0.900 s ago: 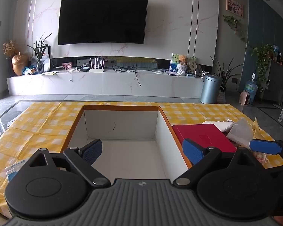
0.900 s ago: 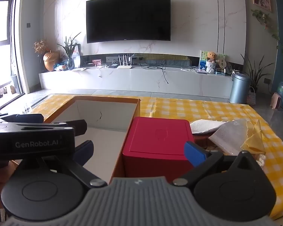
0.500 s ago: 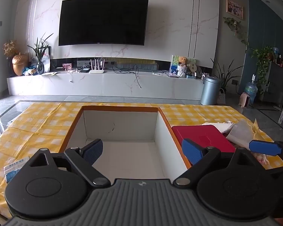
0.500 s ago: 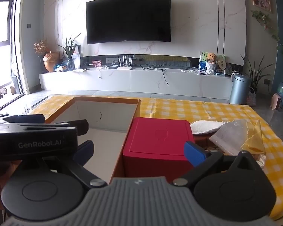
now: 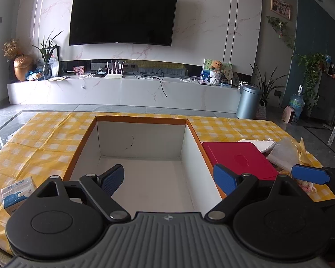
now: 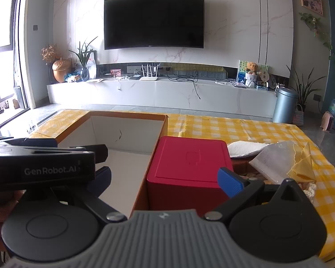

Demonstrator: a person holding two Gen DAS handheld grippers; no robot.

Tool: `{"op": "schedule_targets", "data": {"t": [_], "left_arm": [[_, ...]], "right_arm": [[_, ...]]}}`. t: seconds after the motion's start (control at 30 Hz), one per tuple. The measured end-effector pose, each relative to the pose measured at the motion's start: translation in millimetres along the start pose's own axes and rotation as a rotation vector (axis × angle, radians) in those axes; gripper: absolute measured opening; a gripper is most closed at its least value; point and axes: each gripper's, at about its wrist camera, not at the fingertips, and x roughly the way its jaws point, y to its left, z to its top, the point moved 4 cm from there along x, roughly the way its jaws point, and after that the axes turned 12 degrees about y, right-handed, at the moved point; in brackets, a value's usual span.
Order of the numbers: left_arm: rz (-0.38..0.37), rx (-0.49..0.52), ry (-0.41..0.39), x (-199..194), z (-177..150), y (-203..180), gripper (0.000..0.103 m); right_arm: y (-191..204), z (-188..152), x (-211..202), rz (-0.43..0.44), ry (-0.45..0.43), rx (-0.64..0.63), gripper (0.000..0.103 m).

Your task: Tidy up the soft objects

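Lying crumpled beside the red box (image 6: 187, 163), a white cloth (image 6: 245, 148).

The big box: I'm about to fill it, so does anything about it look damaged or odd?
The box has a thin dark crack or scratch on its inner far wall. Otherwise it sits upright and empty.
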Motion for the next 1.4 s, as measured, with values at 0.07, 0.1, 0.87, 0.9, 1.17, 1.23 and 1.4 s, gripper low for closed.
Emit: {"op": "schedule_targets", "data": {"t": [0.07,0.1,0.87,0.9,1.17,1.23,1.4], "left_arm": [[0.012,0.004,-0.003,-0.6,-0.4,-0.8,0.103],[0.016,0.006,-0.003,-0.8,-0.6,-0.9,0.103],[0.029,0.008,0.021,-1.0,-2.3,1.7,0.103],[0.03,0.008,0.023,-1.0,-2.4,1.7,0.103],[0.032,0.008,0.029,0.3,-2.8,2.2,0.103],[0.033,0.008,0.032,0.4,-3.1,2.5,0.103],[0.036,0.008,0.038,0.6,-3.5,2.2,0.103]], "right_arm": [[-0.6,-0.1,1.4,0.003,0.003,0.001,0.1],[-0.2,-0.7,1.9,0.004,0.003,0.002,0.1],[0.4,-0.7,5.8,-0.007,0.015,-0.013,0.1],[0.5,-0.7,6.2,-0.007,0.017,-0.013,0.1],[1.4,-1.4,7.6,-0.006,0.022,-0.016,0.1],[1.6,-1.5,7.6,-0.007,0.024,-0.017,0.1],[1.1,-1.3,9.2,-0.006,0.028,-0.019,0.099]]}}
